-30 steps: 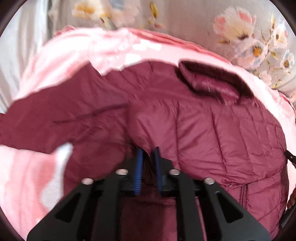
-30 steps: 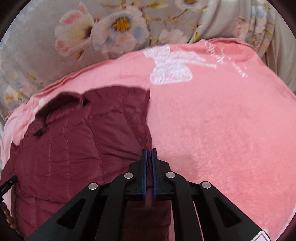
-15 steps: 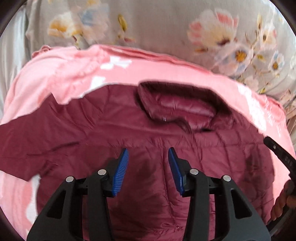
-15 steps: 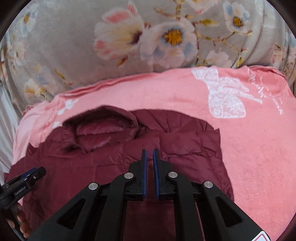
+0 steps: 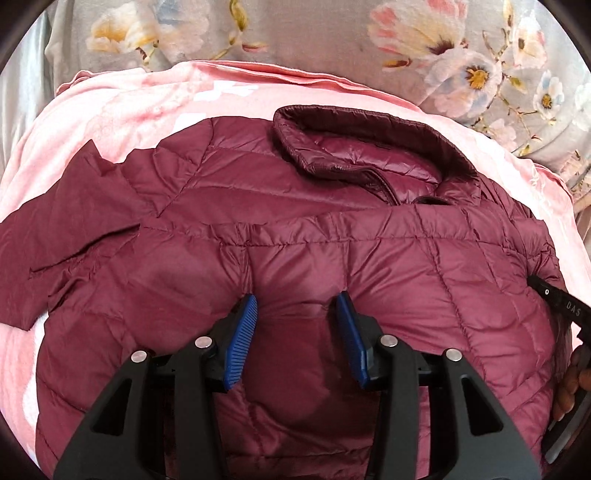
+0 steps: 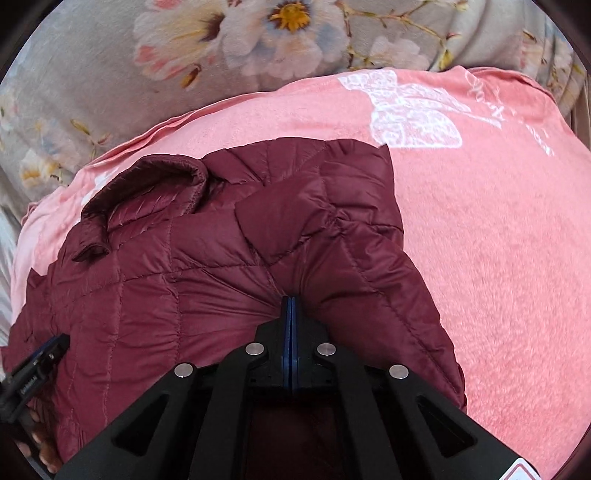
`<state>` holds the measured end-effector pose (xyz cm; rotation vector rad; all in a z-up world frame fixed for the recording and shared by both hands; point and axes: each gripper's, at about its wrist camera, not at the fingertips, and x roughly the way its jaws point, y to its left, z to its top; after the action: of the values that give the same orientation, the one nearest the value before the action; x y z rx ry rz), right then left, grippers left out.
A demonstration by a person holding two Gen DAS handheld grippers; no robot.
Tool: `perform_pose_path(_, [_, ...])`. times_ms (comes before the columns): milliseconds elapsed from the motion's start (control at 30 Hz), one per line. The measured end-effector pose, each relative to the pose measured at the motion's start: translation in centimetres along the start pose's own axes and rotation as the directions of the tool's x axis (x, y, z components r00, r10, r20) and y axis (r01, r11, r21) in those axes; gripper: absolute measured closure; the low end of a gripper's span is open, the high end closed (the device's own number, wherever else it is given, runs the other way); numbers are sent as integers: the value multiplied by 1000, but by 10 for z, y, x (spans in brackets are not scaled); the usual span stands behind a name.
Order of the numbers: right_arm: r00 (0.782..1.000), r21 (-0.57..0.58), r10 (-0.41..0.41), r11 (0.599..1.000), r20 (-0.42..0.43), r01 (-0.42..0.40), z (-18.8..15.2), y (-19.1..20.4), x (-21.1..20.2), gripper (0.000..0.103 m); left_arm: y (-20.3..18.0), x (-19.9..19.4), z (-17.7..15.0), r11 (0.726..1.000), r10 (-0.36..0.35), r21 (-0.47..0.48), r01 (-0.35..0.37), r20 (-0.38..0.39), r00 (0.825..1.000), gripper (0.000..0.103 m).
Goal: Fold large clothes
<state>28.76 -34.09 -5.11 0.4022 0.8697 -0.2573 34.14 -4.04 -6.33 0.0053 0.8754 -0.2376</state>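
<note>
A dark red quilted jacket [image 5: 332,236] lies spread on a pink blanket [image 5: 122,110], with a grey floral cover [image 5: 314,33] at the far side. The jacket's left sleeve [image 5: 74,221] stretches flat towards the left edge, and its stand-up collar [image 5: 369,147] sits at the far side, right of centre.

The left gripper [image 5: 295,314] hovers over the near middle of the jacket. Its jaws stand partly open, having widened within the last second, and puffed fabric bulges up between the blue pads [image 5: 242,332] without being pinched.

Further right, the right gripper [image 6: 291,306] has its jaws pressed fully together, having just been closing. Jacket fabric gathers in creases right at their tips, on a folded-over part near the jacket's right edge; whether any cloth is caught between them cannot be told. Bare pink blanket with a white butterfly print [image 6: 413,110] lies to the right.
</note>
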Motion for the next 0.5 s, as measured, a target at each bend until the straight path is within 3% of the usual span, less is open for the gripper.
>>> perform_pose_path(233, [999, -39, -41, 998, 7, 41, 2, 8, -1, 103, -1, 0, -1, 1000, 12, 10, -12, 9, 1000, 59])
perform_pose_path(300, [998, -46, -45, 998, 39, 46, -1, 10, -20, 102, 3, -7, 0, 1000, 20, -1, -20, 19, 1000, 60])
perform_pose_path(400, [997, -111, -1, 994, 81, 10, -11, 23, -55, 102, 22, -35, -4, 999, 45, -14, -44, 52, 998, 60])
perform_pose_path(500, [999, -164, 24, 986, 47, -16, -24, 39, -65, 102, 43, -52, -12, 999, 41, -33, -40, 26, 999, 60])
